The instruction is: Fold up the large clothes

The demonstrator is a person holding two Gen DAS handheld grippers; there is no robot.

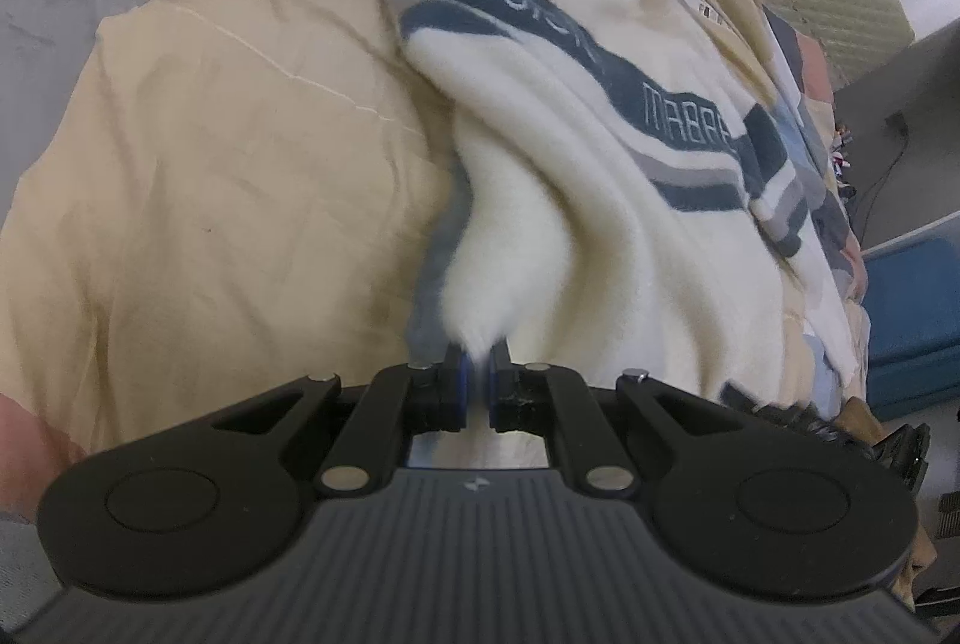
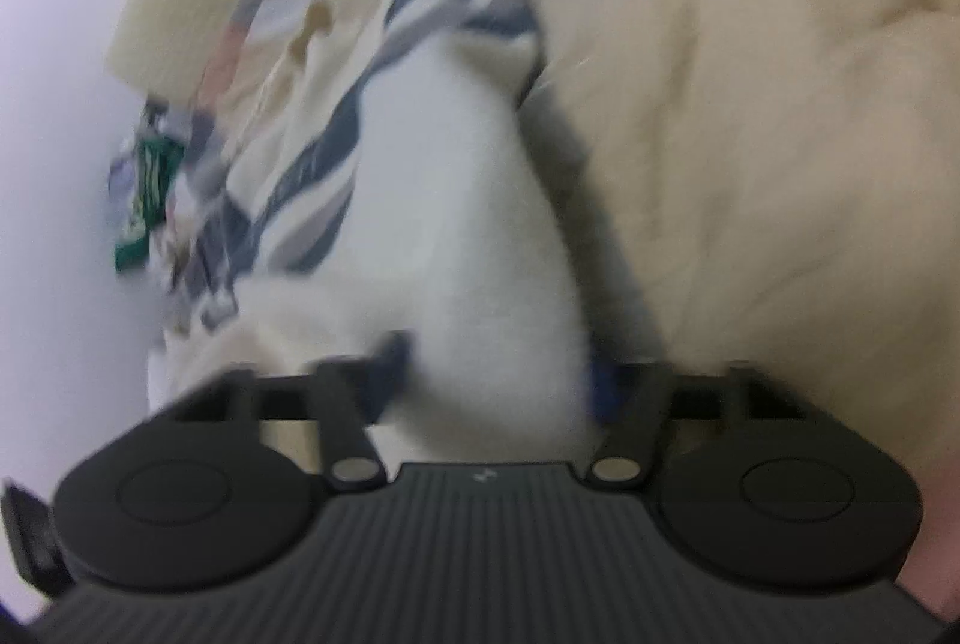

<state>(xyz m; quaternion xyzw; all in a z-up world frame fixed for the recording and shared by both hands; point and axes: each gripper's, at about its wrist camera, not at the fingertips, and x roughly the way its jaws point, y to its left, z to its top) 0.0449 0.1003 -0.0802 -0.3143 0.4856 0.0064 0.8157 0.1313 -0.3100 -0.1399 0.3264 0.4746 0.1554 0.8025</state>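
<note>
Tan bedspread (image 1: 210,164), rumpled, serves as the folding surface. On it lies the cream sweater (image 1: 600,152) with navy and grey stripes, one cuff flung off to the far side. Left gripper (image 1: 478,362) pinches a tuft of the cream hem, drawing it into a taut ridge, likely to lift an edge for folding. Right gripper (image 2: 498,374), blurred, brackets a thick bunch of the same knit, apparently clamped.

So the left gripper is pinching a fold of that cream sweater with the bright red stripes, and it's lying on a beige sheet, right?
Nearly. The stripes on the cream sweater are dark blue and grey, not red; the left wrist view shows them plainly. The rest holds: the left gripper is pinching a fold of it, and it lies on the beige sheet.
</note>
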